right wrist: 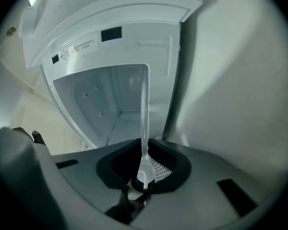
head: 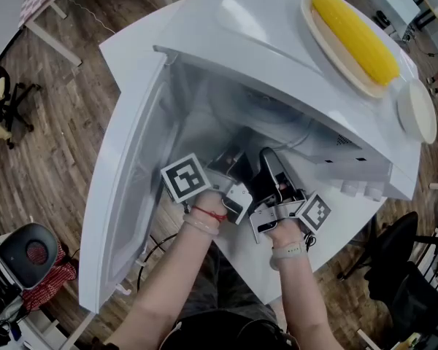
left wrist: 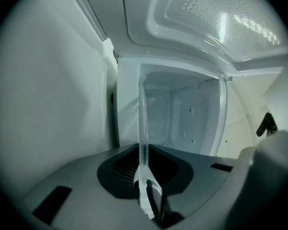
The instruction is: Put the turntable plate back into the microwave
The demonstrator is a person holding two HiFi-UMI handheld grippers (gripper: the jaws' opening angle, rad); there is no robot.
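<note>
Left gripper view: left gripper [left wrist: 145, 195] jaws pinched narrow on rim of glass turntable plate [left wrist: 143, 128], seen edge-on before microwave [left wrist: 182, 114] cavity. Right gripper [right wrist: 142, 176] clamps rim likewise. Plate likely heavy, rigid, slick, breakable; two spaced rim holds suit it.

Clear glass turntable plate [left wrist: 143, 123] at the mouth of the open white microwave [head: 241, 28].
Pinched by its rim in the left claw [left wrist: 145, 186] and the right claw [right wrist: 143, 176]; seen edge-on, a thin pane reaching straight ahead of each into the cavity, door swung wide beside the left claw.
</note>
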